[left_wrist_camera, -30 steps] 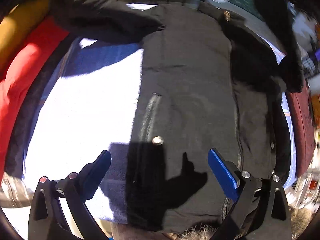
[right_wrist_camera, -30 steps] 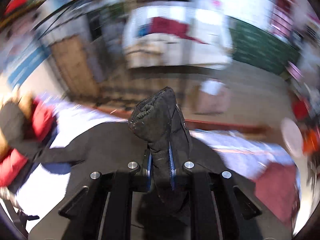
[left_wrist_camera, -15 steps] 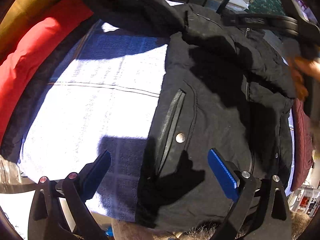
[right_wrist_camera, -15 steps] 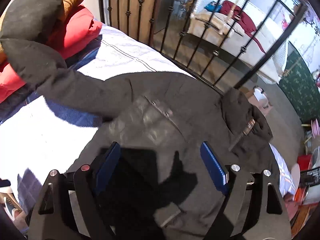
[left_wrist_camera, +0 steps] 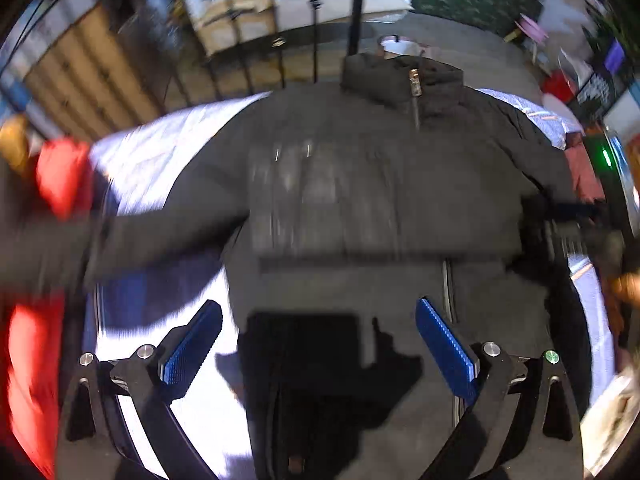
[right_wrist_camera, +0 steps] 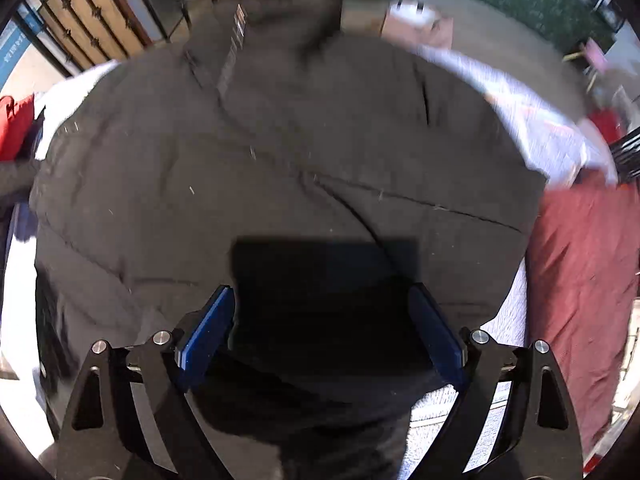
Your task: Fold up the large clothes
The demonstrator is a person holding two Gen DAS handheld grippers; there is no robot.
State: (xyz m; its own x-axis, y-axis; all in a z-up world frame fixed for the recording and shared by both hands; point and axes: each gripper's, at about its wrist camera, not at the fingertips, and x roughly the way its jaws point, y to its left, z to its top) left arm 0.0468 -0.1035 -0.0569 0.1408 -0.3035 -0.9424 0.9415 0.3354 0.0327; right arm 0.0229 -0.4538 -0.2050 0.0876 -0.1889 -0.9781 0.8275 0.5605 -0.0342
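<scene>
Both grippers spread wide & empty over black jacket on bed.

L gripper (left_wrist_camera: pixel 318 346): blue pads far apart, nothing btwn them, hovering above jacket's lower front; its shadow falls on the fabric just ahead. R gripper (right_wrist_camera: pixel 322 330): same, jaws wide, nothing held, above the jacket w/ its own shadow btwn the pads. Black jacket (left_wrist_camera: pixel 360 200) lies spread flat, front up, on white bedsheet (left_wrist_camera: pixel 152 160); zipper runs up centre, collar (left_wrist_camera: pixel 400 80) at far end, one sleeve (left_wrist_camera: pixel 132 236) stretched out to the left side. Red pillow (left_wrist_camera: pixel 60 176) by that sleeve, maroon cloth (right_wrist_camera: pixel 580 264) just beside jacket's right edge. Beyond: black metal railing (right_wrist_camera: pixel 120 12), blurry room behind.
</scene>
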